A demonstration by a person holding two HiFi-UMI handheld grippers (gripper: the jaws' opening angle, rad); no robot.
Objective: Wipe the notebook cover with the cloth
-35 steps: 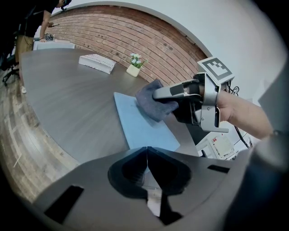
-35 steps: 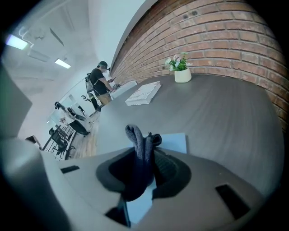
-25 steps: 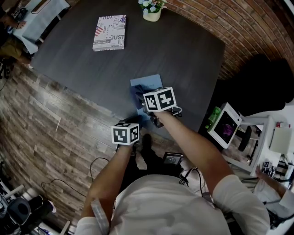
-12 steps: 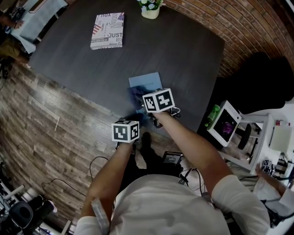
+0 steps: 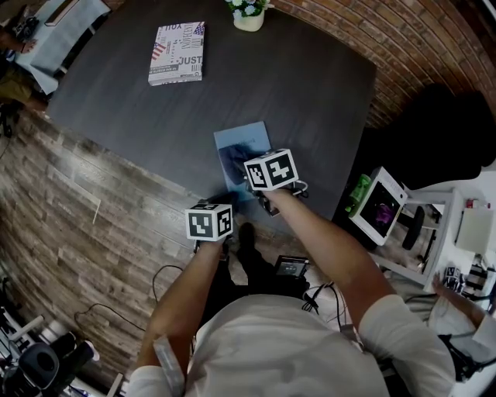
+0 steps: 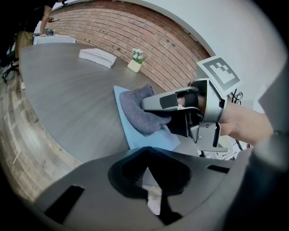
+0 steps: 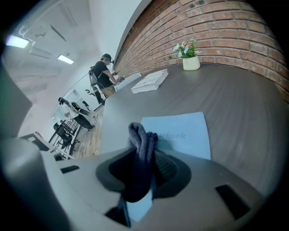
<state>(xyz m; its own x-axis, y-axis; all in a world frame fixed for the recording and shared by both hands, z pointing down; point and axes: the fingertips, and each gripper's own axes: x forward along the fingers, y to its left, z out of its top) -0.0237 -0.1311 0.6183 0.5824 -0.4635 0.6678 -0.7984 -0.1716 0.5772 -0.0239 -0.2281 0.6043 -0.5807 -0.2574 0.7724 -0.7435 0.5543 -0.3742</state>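
Observation:
A light blue notebook (image 5: 246, 138) lies flat near the front edge of the dark table (image 5: 294, 85). A dark blue-grey cloth (image 5: 232, 164) rests bunched on its cover. My right gripper (image 5: 252, 180) is shut on the cloth, which shows pinched between the jaws in the right gripper view (image 7: 142, 153), with the notebook (image 7: 185, 133) just beyond. The left gripper view shows the cloth (image 6: 135, 110) on the notebook (image 6: 135, 137) beside the right gripper's fingers (image 6: 158, 103). My left gripper (image 5: 221, 205) hangs off the table's front edge, jaws together and holding nothing (image 6: 145, 151).
A printed white book (image 5: 177, 53) lies at the far left of the table. A small flower pot (image 5: 248, 15) stands at the far edge by the brick wall. Wood floor (image 5: 85, 209) lies to the left. A person (image 7: 106, 72) stands far off at another desk.
The right gripper has shifted only slightly with the cloth over the notebook, and a little more of the blue cover shows. The left gripper has stayed put.

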